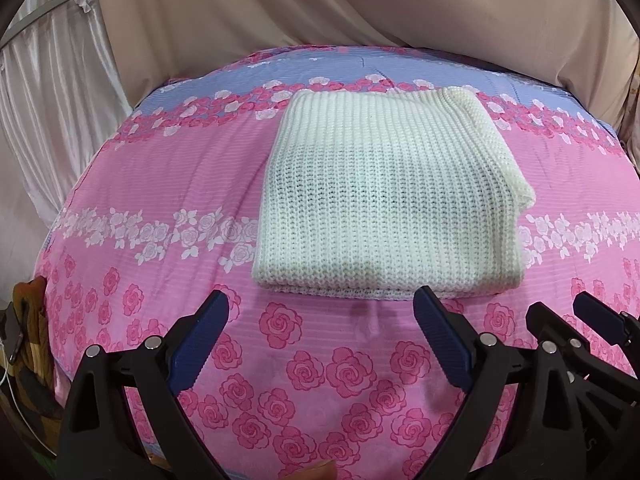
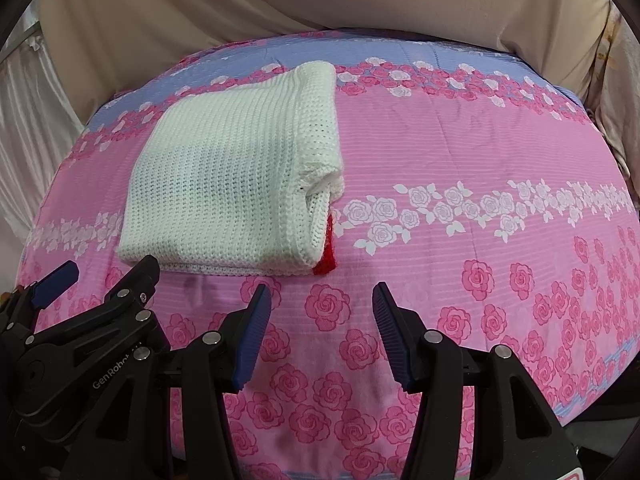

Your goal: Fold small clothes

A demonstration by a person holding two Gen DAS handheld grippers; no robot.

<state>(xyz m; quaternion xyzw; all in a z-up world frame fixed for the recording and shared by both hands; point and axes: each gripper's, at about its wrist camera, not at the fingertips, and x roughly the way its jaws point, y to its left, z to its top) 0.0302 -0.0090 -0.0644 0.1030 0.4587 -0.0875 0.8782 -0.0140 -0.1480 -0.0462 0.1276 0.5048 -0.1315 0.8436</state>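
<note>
A white knitted garment [image 1: 384,196] lies folded into a neat rectangle on the pink rose-print bed cover [image 1: 160,184]. In the right wrist view the garment [image 2: 236,184] sits at the left, with a bit of red fabric [image 2: 326,256] showing under its near right corner. My left gripper [image 1: 320,312] is open and empty, just in front of the garment's near edge. My right gripper [image 2: 320,304] is open and empty, in front of the garment's near right corner. Each gripper shows at the edge of the other's view.
The bed cover [image 2: 480,152] has a blue band at the far side. Beige cloth [image 1: 320,0] hangs behind the bed and a pale curtain [image 1: 52,100] at the left. Brown items [image 1: 28,320] sit off the bed's left edge.
</note>
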